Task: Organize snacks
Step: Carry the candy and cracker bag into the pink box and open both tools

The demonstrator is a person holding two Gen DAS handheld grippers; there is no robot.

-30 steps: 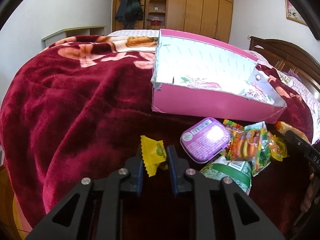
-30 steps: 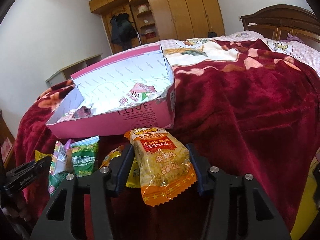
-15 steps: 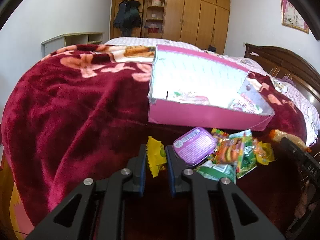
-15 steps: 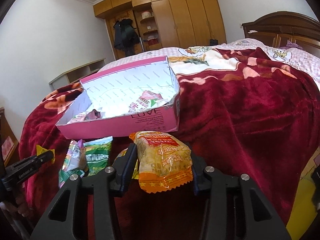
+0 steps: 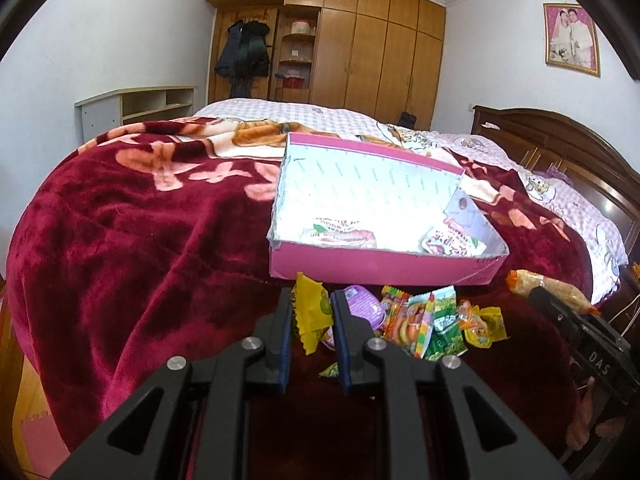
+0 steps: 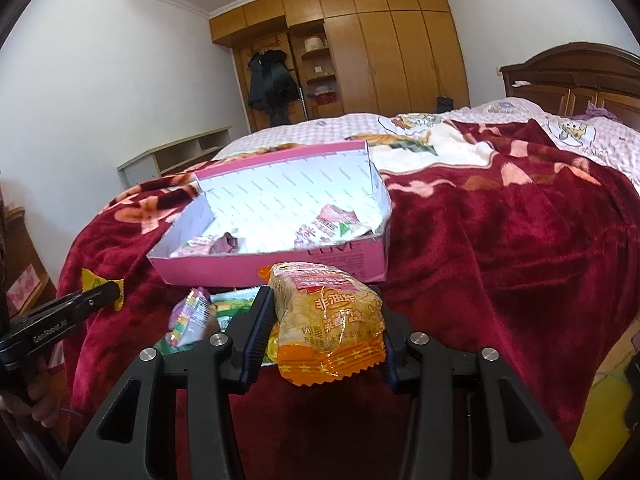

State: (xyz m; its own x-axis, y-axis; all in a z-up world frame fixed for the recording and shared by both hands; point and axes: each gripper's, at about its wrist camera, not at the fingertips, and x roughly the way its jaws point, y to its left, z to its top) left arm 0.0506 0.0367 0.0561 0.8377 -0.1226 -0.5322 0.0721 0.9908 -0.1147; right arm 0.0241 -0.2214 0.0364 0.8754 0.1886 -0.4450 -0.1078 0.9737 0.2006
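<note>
My left gripper (image 5: 311,312) is shut on a small yellow snack packet (image 5: 310,314), lifted above the red blanket just in front of the pink box (image 5: 380,270). My right gripper (image 6: 326,316) is shut on an orange noodle snack bag (image 6: 328,324), also raised near the pink box (image 6: 280,274). The box holds a few pink-and-white packets (image 5: 344,236). A pile of loose snacks lies below: a purple tin (image 5: 362,306), a colourful candy bag (image 5: 408,318) and a green packet (image 5: 446,332). The right wrist view shows the left gripper (image 6: 114,294) with its yellow packet at the far left.
A dark red flowered blanket (image 5: 140,248) covers the bed. A wooden headboard (image 5: 560,136) stands at the right, wardrobes (image 5: 380,52) at the back wall and a low shelf unit (image 5: 136,106) at the left. A hand (image 6: 24,404) holds the left gripper's handle.
Both grippers have risen off the blanket with their packets and come nearer the pink box. The loose snack pile now lies lower in both views.
</note>
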